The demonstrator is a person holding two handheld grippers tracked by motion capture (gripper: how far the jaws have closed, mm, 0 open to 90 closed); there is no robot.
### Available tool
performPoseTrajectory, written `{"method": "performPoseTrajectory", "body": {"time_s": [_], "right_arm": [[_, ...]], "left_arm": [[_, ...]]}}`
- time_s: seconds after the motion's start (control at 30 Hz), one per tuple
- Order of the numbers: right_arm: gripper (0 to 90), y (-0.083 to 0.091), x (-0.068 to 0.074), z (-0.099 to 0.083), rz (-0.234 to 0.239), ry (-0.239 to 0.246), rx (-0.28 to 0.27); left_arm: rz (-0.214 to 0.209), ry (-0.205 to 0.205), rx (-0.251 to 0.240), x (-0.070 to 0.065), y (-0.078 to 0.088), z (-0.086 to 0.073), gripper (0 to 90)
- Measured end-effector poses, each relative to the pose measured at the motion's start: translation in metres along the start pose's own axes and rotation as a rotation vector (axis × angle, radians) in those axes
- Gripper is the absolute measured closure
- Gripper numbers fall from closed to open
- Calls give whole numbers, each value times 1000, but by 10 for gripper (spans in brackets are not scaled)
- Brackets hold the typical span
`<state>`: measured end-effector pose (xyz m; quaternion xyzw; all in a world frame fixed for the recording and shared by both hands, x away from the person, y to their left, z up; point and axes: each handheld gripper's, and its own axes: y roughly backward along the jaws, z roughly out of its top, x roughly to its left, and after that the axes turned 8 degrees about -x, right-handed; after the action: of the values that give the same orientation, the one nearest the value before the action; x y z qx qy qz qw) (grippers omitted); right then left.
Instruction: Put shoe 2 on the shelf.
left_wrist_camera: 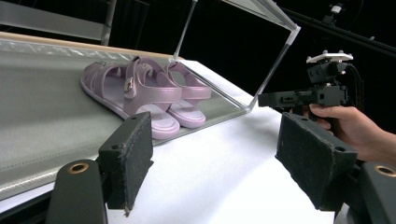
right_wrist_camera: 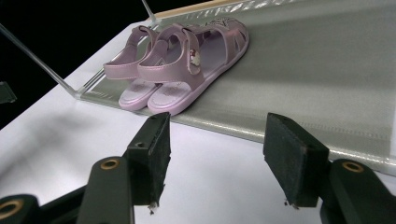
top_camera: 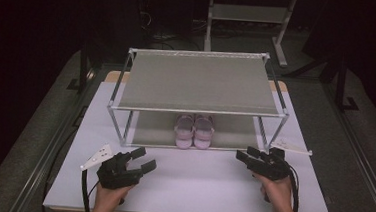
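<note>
A pair of pink sandals (top_camera: 194, 131) sits side by side on the lower shelf of a two-tier rack (top_camera: 197, 81), at twelve o'clock from the person. The left gripper (top_camera: 139, 160) rests on the white table (top_camera: 195, 181) at seven o'clock from the sandals, jaws apart and empty. The right gripper (top_camera: 246, 155), at four o'clock from them, also stands open with nothing between its jaws. Judged risk: reaching in, a gripper may strike the rack's front rail or upper shelf, or pinch just one strap and drag its sandal askew.
</note>
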<state>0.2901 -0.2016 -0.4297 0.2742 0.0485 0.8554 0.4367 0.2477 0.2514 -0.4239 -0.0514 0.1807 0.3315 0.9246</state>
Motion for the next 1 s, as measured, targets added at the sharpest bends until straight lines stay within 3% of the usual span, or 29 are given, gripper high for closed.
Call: {"method": "performPoseTrajectory", "body": {"time_s": [1.0], "right_arm": [[402,20,-9,-10,-1,-3,13]], "left_arm": [[2,-1,2,0,0,0,269]]}}
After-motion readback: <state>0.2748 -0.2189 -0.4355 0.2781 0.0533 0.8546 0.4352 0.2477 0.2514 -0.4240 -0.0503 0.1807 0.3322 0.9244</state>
